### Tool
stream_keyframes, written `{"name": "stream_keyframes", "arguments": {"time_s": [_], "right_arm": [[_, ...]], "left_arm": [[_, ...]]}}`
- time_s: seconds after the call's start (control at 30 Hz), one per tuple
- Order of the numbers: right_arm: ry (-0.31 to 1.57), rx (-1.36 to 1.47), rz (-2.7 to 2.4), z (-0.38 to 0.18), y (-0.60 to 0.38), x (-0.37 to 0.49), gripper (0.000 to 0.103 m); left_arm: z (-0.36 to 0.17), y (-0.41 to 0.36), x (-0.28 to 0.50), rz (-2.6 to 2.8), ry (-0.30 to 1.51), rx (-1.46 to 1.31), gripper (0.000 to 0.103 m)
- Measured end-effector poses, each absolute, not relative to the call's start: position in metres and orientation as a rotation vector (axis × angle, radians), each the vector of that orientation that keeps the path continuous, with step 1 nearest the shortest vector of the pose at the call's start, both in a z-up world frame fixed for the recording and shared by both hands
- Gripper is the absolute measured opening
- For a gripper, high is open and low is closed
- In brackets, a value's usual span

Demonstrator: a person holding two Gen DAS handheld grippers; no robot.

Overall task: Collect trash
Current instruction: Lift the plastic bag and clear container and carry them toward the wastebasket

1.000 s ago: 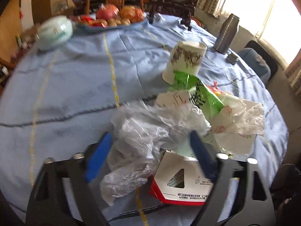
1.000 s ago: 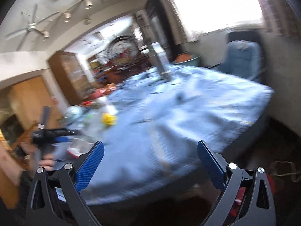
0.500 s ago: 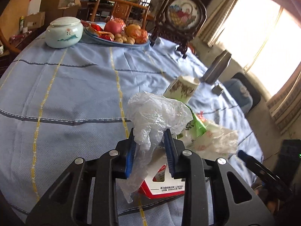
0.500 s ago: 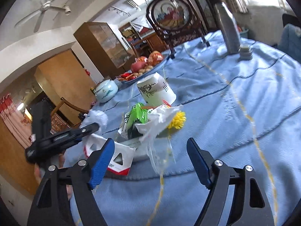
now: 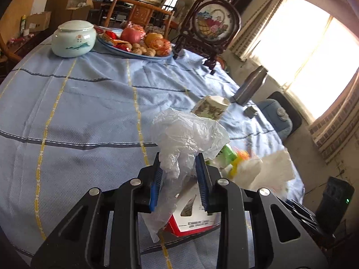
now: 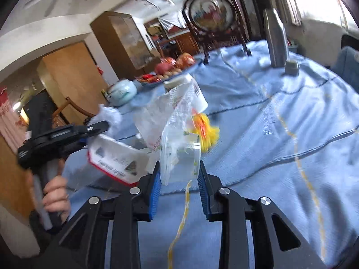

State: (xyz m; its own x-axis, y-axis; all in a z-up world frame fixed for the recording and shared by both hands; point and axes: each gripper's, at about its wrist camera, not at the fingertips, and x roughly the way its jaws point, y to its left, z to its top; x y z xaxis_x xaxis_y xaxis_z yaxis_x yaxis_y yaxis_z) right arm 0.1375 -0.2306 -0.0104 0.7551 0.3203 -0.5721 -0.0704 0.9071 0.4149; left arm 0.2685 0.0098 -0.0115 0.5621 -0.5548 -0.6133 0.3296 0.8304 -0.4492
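The left gripper (image 5: 179, 172) is closed on a crumpled white plastic bag (image 5: 188, 134); the blue pads press its narrow lower part, and the rest of the bag puffs out above the fingers. Directly behind and under this gripper lies a red-and-white carton (image 5: 190, 217) on the blue tablecloth (image 5: 78, 112). Whether something is inside the carton I cannot tell.

The jaws of the right gripper (image 6: 179, 177) are closing, and a clear plastic bag (image 6: 179, 150) stands between the pads. The pads look to be at its two sides, but real pressing I cannot confirm. In this bag some small greenish bits are visible. To the left of it is the same carton (image 6: 116, 159), and the person's hand (image 6: 56, 197) holds the handle of the left gripper (image 6: 98, 127) there.

Beside the carton, on its window side, are the other trash pieces: a green wrapper (image 5: 227, 154), something yellow and fringed (image 6: 205, 134), and white printed paper (image 5: 269, 170). Just behind the carton stands a paper cup (image 5: 212, 109) with a plant drawing; its inside is not visible.

Farther from the carton is a grey metal flask (image 5: 249, 87) with a small cap (image 5: 250, 111) near it. At the far side of the table a lidded pale-green ceramic jar (image 5: 73, 39) stands next to a blue plate (image 5: 166, 56) which holds fruits and nuts. Behind the plate stands a round embroidered screen (image 5: 209, 22) in a dark wooden frame.
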Motion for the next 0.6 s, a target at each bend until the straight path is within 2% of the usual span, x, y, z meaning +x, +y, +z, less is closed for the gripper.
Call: {"name": "stream_keyframes", "arguments": {"time_s": [0.13,0.27,0.3,0.37,0.47,0.53,0.6], "right_arm": [[0.675,0.391,0.188,-0.010,-0.244,0.112,0.031],[0.710,0.422,0.167,-0.023,-0.253,0.107,0.031],[0.722,0.429,0.170,-0.026,-0.255,0.105,0.031],[0.729,0.426,0.172,-0.029,-0.251,0.103,0.031],[0.755,0.421,0.180,-0.036,-0.248,0.102,0.031],[0.764,0.424,0.186,-0.040,-0.247,0.100,0.031],[0.772,0.427,0.188,-0.043,-0.247,0.096,0.033]], "left_arm": [[-0.005,0.001,0.262,-0.587,0.793,-0.267,0.033],[-0.008,-0.009,0.263,-0.544,0.805,-0.210,0.045],[-0.009,-0.009,0.264,-0.550,0.816,-0.216,0.053],[-0.012,-0.006,0.270,-0.537,0.835,-0.238,0.061],[-0.013,0.000,0.273,-0.545,0.836,-0.274,0.060],[-0.013,0.004,0.273,-0.541,0.828,-0.286,0.057],[-0.013,0.008,0.273,-0.547,0.823,-0.305,0.040]]}}
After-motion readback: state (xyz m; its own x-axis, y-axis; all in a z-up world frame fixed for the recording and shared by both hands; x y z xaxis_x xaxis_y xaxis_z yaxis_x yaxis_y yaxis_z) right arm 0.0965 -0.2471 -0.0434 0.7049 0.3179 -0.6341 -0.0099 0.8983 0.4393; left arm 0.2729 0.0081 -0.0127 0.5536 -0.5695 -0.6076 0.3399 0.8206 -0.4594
